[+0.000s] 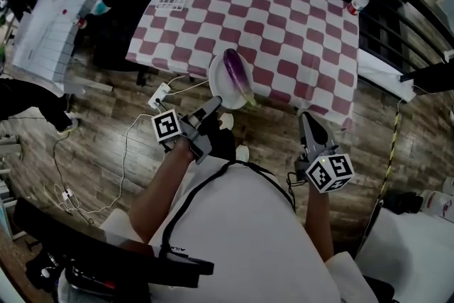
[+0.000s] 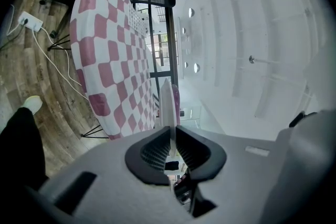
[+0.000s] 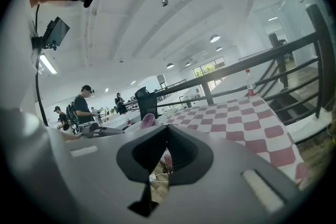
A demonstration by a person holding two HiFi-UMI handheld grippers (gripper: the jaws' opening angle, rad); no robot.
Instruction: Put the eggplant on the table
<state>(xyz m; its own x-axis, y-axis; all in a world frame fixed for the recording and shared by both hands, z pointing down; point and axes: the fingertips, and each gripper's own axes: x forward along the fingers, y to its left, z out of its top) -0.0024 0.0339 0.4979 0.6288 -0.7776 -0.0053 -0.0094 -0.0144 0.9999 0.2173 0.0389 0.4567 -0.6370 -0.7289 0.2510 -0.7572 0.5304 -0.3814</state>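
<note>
Eggplant lies on the white plate at the near edge of the checkered desk. Can't tell if the plate rests on the cloth or hangs just over it. Your left claw pinches the plate's near rim, so that hand is busy. Your right claw is pressed together with nothing in it, off to the plate's right and nearer you. From it the eggplant lies ahead and to the left. Long axis runs away from you, green stem end nearest. I'd spread the right claw and come in across the body, not along it.
</note>
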